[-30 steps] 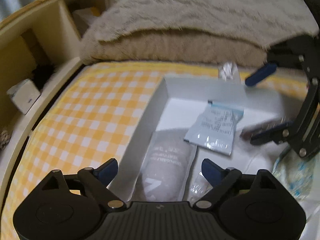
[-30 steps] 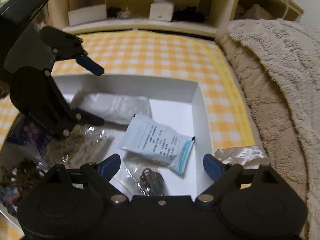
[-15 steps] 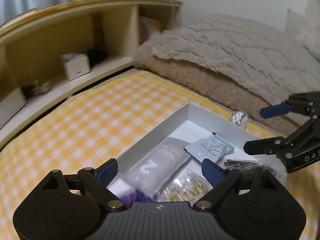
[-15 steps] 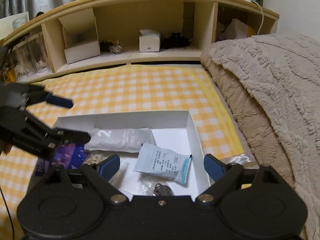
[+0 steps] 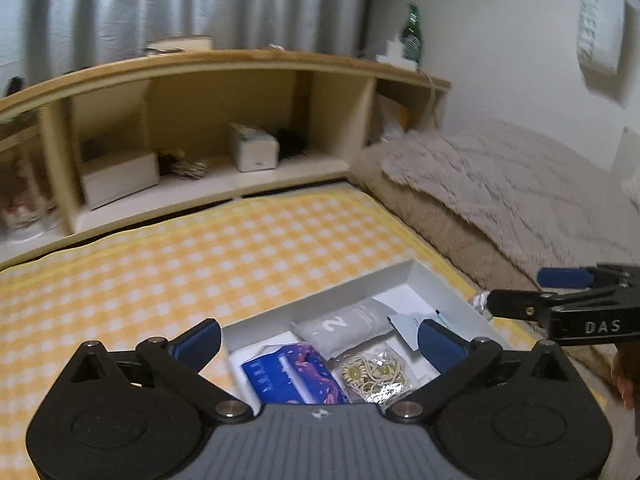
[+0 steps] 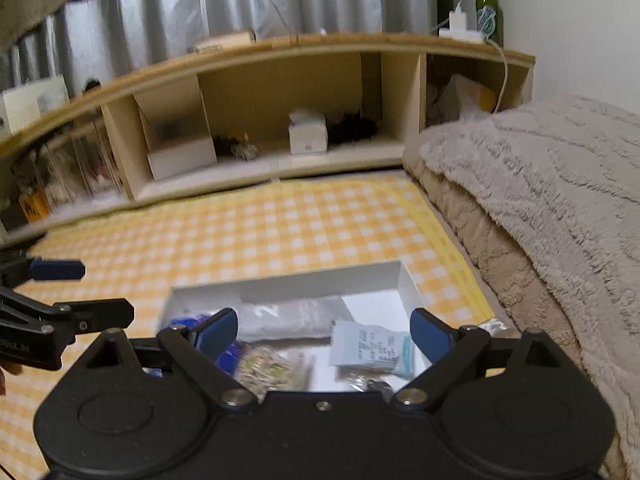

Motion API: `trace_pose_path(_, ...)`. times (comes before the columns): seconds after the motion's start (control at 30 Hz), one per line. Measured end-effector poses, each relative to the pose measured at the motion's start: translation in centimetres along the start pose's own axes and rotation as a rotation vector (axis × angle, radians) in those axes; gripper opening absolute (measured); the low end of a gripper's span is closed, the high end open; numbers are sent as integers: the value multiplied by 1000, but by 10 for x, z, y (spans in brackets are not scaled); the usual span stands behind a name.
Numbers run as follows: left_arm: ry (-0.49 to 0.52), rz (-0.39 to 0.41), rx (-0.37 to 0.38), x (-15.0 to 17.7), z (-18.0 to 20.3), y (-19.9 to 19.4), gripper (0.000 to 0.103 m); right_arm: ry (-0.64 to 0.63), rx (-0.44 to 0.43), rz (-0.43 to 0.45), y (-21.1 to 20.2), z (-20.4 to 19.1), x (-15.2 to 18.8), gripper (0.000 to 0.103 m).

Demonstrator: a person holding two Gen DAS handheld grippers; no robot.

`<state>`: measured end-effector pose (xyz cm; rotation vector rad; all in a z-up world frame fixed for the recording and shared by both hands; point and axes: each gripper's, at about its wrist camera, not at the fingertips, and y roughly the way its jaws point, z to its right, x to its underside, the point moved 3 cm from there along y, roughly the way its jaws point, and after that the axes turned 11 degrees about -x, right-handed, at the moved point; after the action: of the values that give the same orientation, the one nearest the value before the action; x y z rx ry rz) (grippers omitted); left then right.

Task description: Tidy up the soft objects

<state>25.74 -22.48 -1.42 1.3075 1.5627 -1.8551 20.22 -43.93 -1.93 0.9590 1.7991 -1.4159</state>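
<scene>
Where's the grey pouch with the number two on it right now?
The grey pouch lies in the white box along its far wall, behind the blue packet.

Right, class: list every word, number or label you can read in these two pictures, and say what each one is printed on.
"2": on the grey pouch in the white box.
"DAS": on the right tongs, cut off at the frame edge.
White sachet: printed lines too small to read.
Blue packet: print too blurred.
White wall sign: letters too blurred.
Left tongs: partial lettering, unreadable.
</scene>
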Motion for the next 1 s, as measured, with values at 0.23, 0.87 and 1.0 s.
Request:
trace_pose_path(0.23, -59, 60, -53, 2, -12, -61, 103, 26, -28, 98, -52, -32, -6, 99)
trace_pose_path(0.87, -115, 89, -181, 71, -21, -167, 103, -34, 21, 116, -139, -85, 55, 103)
trace_pose_path(1.0, -125, 85, -182, 89, -19, -174, 103, -64, 30, 95, -144, -91, 73, 103)
